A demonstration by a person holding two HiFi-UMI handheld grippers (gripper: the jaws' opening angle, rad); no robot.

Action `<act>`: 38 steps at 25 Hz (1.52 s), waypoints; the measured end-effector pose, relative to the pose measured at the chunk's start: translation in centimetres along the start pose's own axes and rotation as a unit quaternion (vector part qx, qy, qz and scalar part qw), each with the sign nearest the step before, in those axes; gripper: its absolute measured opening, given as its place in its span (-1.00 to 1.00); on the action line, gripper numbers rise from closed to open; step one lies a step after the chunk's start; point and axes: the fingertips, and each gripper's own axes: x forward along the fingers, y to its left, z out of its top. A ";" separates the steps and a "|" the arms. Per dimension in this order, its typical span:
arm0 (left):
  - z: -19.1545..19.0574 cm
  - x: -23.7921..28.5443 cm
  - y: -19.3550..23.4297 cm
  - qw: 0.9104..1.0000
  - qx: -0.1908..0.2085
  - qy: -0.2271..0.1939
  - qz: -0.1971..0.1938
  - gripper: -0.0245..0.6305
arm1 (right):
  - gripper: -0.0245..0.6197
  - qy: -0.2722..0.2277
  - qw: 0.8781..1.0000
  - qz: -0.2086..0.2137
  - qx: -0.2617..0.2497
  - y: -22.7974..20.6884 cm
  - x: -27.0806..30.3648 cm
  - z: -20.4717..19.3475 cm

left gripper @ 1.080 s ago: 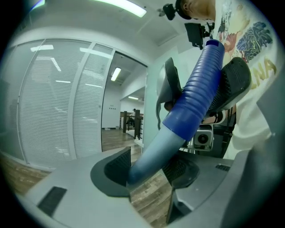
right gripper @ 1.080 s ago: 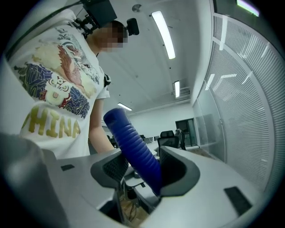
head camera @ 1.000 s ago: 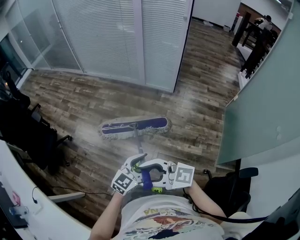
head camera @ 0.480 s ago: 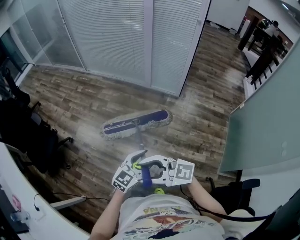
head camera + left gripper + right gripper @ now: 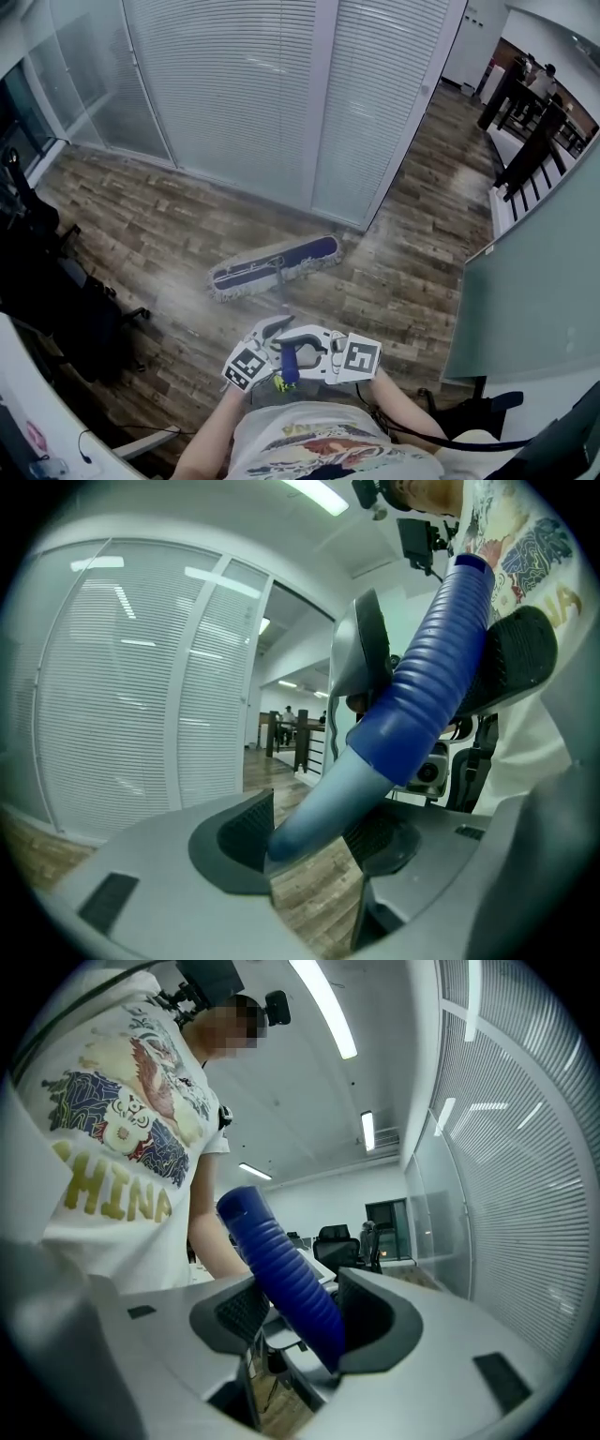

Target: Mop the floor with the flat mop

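Observation:
The flat mop's head (image 5: 275, 265), dark blue with a pale fringe, lies slanted on the wood floor (image 5: 150, 225) close to the blinds wall. Its thin shaft (image 5: 280, 298) runs back to a blue ribbed grip (image 5: 288, 364) in front of my torso. My left gripper (image 5: 272, 345) and right gripper (image 5: 307, 354) face each other, both shut on the mop handle. In the left gripper view the pale shaft (image 5: 323, 803) sits between the pads of the left gripper (image 5: 314, 841), below the ribbed grip (image 5: 422, 677). In the right gripper view the right gripper (image 5: 305, 1321) clamps the ribbed grip (image 5: 286, 1283).
A glass wall with white blinds (image 5: 234, 94) stands just beyond the mop head. Black office chairs (image 5: 56, 281) and a white desk (image 5: 56, 422) crowd the left. A frosted partition (image 5: 534, 253) and another chair (image 5: 483, 403) close the right. A corridor (image 5: 450, 159) opens at upper right.
The mop head has slid forward towards the blinds wall and turned more slanted, right end farther away. I have advanced with it; both grippers keep their hold on the handle.

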 end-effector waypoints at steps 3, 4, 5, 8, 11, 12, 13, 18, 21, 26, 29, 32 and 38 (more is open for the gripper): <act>0.2 -0.6 3.7 1.000 0.003 -0.003 -0.004 -0.33 | -0.26 -0.020 1.000 -0.015 -0.003 -3.3 2.0 0.6; 0.2 -0.6 4.9 1.000 0.004 -0.003 -0.005 -0.34 | -0.26 -0.021 1.000 -0.017 -0.005 -4.4 2.4 0.6; 0.1 -0.5 5.9 1.000 0.005 -0.001 -0.005 -0.34 | -0.26 -0.017 1.000 -0.017 -0.008 -5.3 2.8 0.4; -0.3 0.2 7.7 1.000 0.008 0.007 -0.007 -0.33 | -0.26 0.000 1.000 -0.014 -0.006 -7.2 3.2 -0.7; -0.6 1.3 9.5 1.000 0.018 0.014 -0.011 -0.33 | -0.25 0.000 1.000 -0.019 0.000 -9.1 3.0 -1.4; -0.7 1.7 10.2 1.000 0.021 0.016 -0.013 -0.33 | -0.24 0.000 1.000 -0.021 0.000 -9.9 2.9 -1.5; -0.6 2.1 10.9 1.000 0.022 0.017 -0.015 -0.33 | -0.24 -0.001 1.000 -0.022 0.001 -10.7 2.8 -1.7; 0.8 4.1 15.4 1.000 0.013 0.004 -0.014 -0.32 | -0.24 -0.025 0.999 -0.023 -0.003 -15.9 2.3 -0.9; 1.9 5.8 18.5 1.000 0.018 0.006 -0.019 -0.32 | -0.24 -0.037 0.999 -0.027 -0.001 -19.6 1.7 -0.3; 3.1 9.6 23.8 0.999 0.024 0.016 -0.023 -0.32 | -0.24 -0.041 0.999 -0.028 0.004 -26.1 -0.1 -0.4; 3.4 11.6 26.9 0.999 0.024 0.030 -0.026 -0.32 | -0.23 -0.043 0.999 -0.026 0.007 -29.8 -0.9 -0.8; 3.9 13.6 29.6 0.998 0.026 0.041 -0.029 -0.32 | -0.22 -0.044 0.998 -0.028 0.030 -33.1 -1.9 -1.2; 5.7 16.9 33.2 0.999 0.027 0.039 -0.023 -0.32 | -0.21 -0.061 0.998 -0.014 0.029 -38.0 -4.1 -0.1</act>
